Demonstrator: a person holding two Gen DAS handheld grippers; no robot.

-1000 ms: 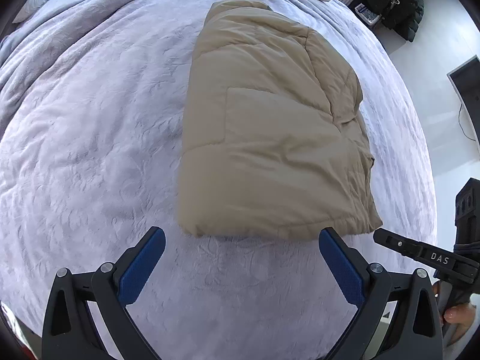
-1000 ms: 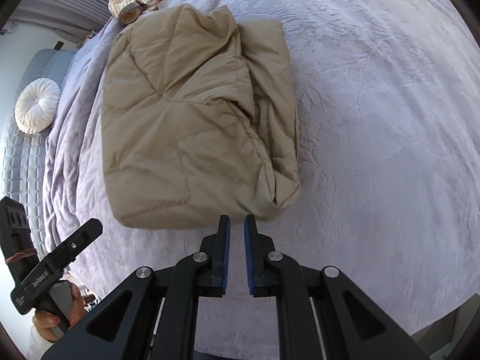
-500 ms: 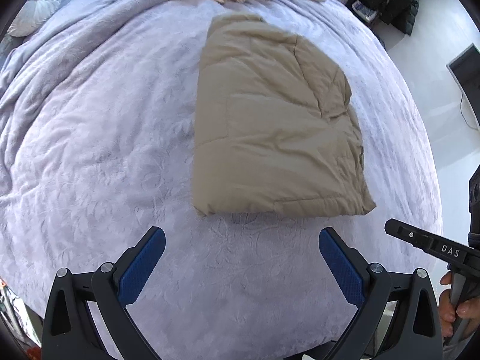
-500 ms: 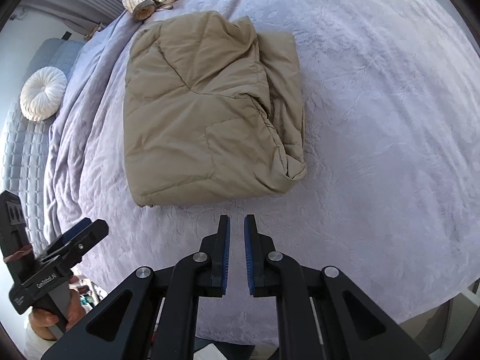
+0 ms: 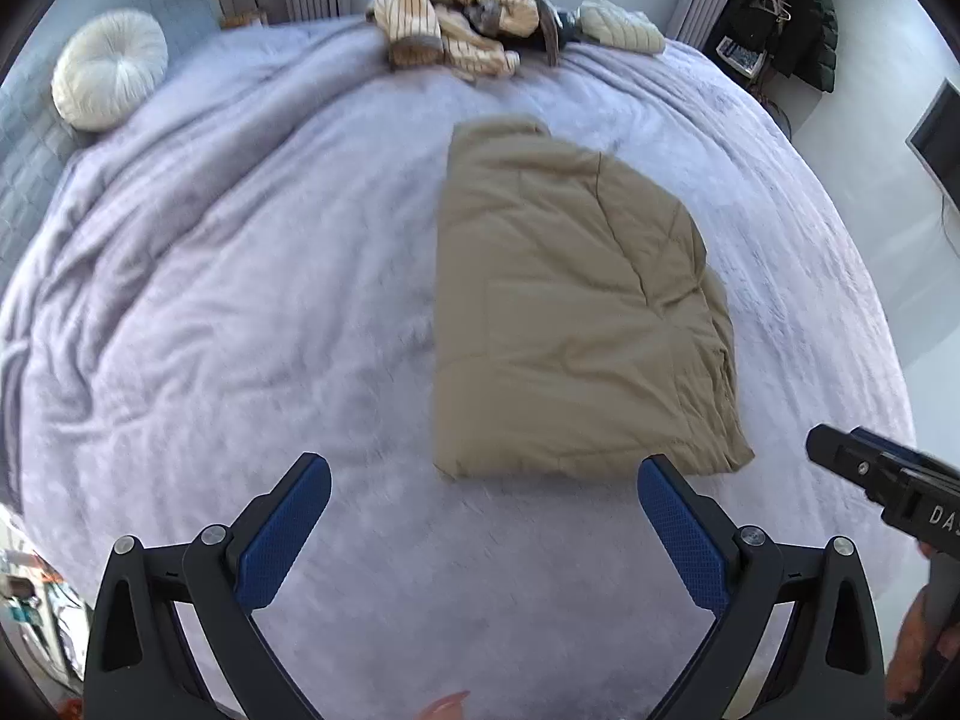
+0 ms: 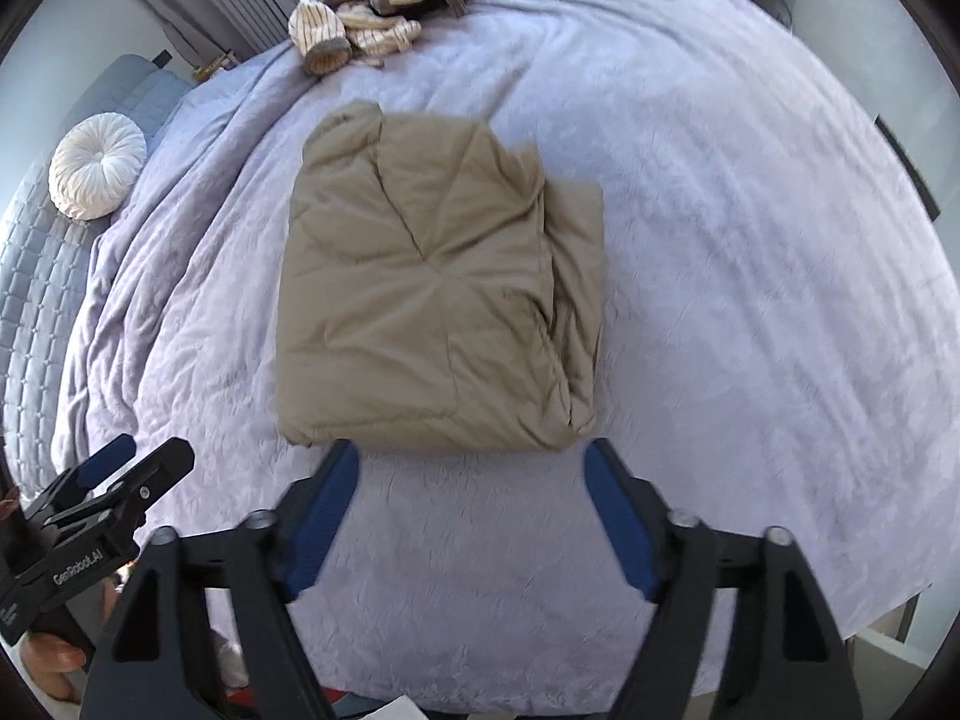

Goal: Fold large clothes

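A tan puffy jacket (image 5: pixel 570 324) lies folded into a rough rectangle on the lavender bedspread (image 5: pixel 240 300). It also shows in the right wrist view (image 6: pixel 438 312), with loose folds along its right side. My left gripper (image 5: pixel 480 510) is open and empty, above the bed just short of the jacket's near edge. My right gripper (image 6: pixel 471 480) is open and empty, also just short of the near edge. The right gripper shows at the right edge of the left wrist view (image 5: pixel 888 480), and the left gripper at the lower left of the right wrist view (image 6: pixel 102 498).
A heap of striped and dark clothes (image 5: pixel 468 30) lies at the far end of the bed, with a cream knit (image 5: pixel 621 30) beside it. A round white cushion (image 5: pixel 108 84) rests on a grey quilted headboard at the left. Dark coats (image 5: pixel 798 12) hang at the far right.
Both grippers have pulled back and up from the jacket, so more of the bed shows. My right gripper has gone from shut to open. The jacket has stayed put.
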